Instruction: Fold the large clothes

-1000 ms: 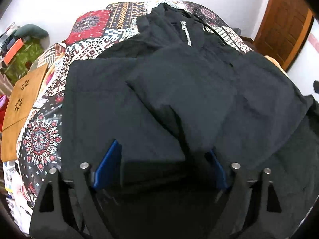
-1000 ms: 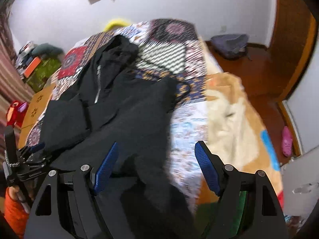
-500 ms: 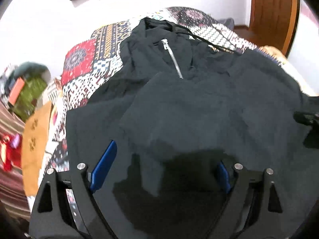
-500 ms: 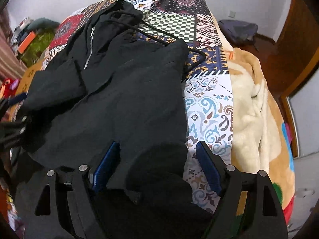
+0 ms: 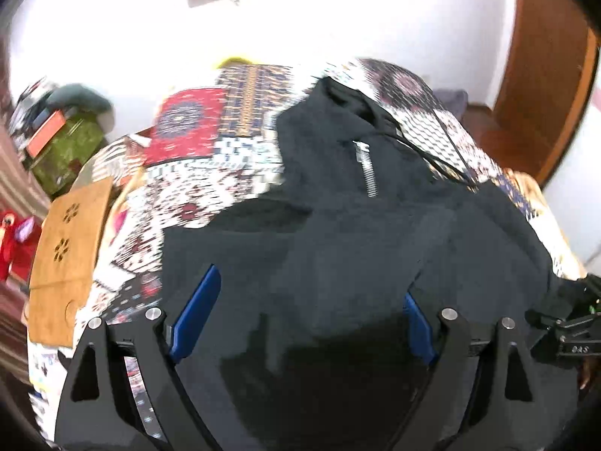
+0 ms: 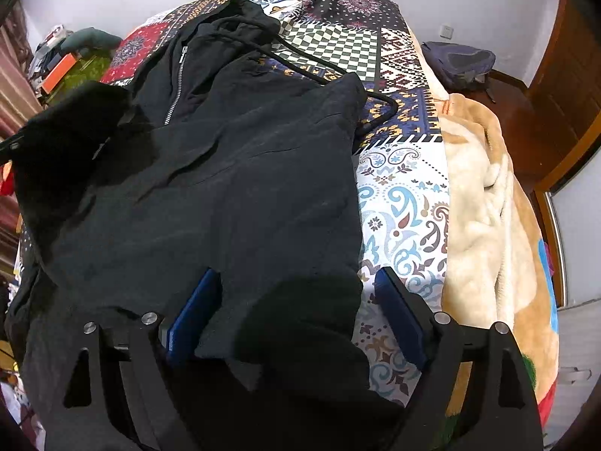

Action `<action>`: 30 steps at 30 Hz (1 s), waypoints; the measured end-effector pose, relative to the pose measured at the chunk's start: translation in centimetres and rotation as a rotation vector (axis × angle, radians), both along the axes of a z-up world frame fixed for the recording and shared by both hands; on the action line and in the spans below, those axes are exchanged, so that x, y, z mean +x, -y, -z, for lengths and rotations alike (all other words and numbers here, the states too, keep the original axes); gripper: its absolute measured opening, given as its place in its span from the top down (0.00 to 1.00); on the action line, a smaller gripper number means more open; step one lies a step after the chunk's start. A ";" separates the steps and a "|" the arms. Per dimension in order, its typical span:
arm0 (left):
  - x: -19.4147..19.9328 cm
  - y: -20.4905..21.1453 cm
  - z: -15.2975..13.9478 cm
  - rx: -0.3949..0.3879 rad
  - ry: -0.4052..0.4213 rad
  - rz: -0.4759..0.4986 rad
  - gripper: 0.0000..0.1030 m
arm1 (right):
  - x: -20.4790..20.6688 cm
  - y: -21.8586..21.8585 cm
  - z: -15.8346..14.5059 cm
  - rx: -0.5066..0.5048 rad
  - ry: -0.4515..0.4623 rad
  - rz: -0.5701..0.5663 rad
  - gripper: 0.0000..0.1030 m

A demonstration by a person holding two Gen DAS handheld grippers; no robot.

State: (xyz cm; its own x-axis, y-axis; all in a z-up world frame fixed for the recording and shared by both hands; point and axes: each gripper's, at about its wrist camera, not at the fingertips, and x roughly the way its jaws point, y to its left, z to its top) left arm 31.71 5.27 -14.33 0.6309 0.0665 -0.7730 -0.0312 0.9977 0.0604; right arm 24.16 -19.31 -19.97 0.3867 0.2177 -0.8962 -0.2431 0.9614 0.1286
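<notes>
White walls and a brown wooden door [image 5: 544,75] frame a bed covered by a busy patchwork quilt [image 6: 398,195], with a cream fleece blanket [image 6: 484,203] bunched along its far side. Spread across the quilt lies the black zip-front hooded jacket [image 6: 225,173], hood toward the wall, zipper [image 5: 366,169] up, and sleeves apparently already laid inward over the chest, which would suit a fold of the hem up toward the hood. The left gripper [image 5: 304,319] stands with its blue-padded fingers spread wide over the jacket's lower edge; dark cloth fills the gap and seems lifted toward the lens (whether it is truly pinched, I cannot tell). The right gripper [image 6: 296,312] is likewise wide open at the hem's right corner, a raised lump of fabric between its fingers but neither pad visibly pressing it. Both sit at matching corners, probably to raise the hem evenly.
</notes>
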 end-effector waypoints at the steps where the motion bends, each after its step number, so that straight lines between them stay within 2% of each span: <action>1: -0.5 -1.1 -0.2 -0.010 0.004 -0.023 0.14 | 0.0 0.0 0.0 0.001 0.000 -0.001 0.17; 5: -4.0 -5.7 0.9 -0.094 -0.013 -0.101 0.07 | 0.0 -0.3 0.1 -0.015 0.000 -0.002 0.16; 7: -5.3 -7.0 2.6 -0.122 -0.045 -0.119 0.07 | 0.0 -0.6 0.2 -0.034 -0.001 -0.003 0.16; 11: -7.7 -9.4 7.1 -0.206 -0.158 -0.173 0.07 | -0.2 -1.0 0.1 -0.069 -0.002 0.008 0.16; 15: -9.3 -11.1 9.3 -0.187 -0.209 -0.242 0.07 | -0.4 -1.1 -0.2 -0.080 -0.005 0.031 0.16; 18: -10.2 -12.2 9.0 -0.224 -0.202 -0.253 0.07 | -0.3 -1.1 -0.4 -0.085 -0.019 0.045 0.16; 21: -10.4 -12.7 7.6 -0.169 -0.174 -0.251 0.07 | -0.1 -1.2 -0.9 -0.080 -0.026 0.052 0.16; 24: -10.0 -12.4 5.4 -0.101 -0.121 -0.242 0.07 | 0.2 -1.2 -1.9 -0.023 -0.016 0.079 0.16; 30: -7.6 -11.3 0.4 -0.074 -0.007 -0.195 0.07 | 1.5 -2.7 -5.5 0.015 0.081 0.060 0.16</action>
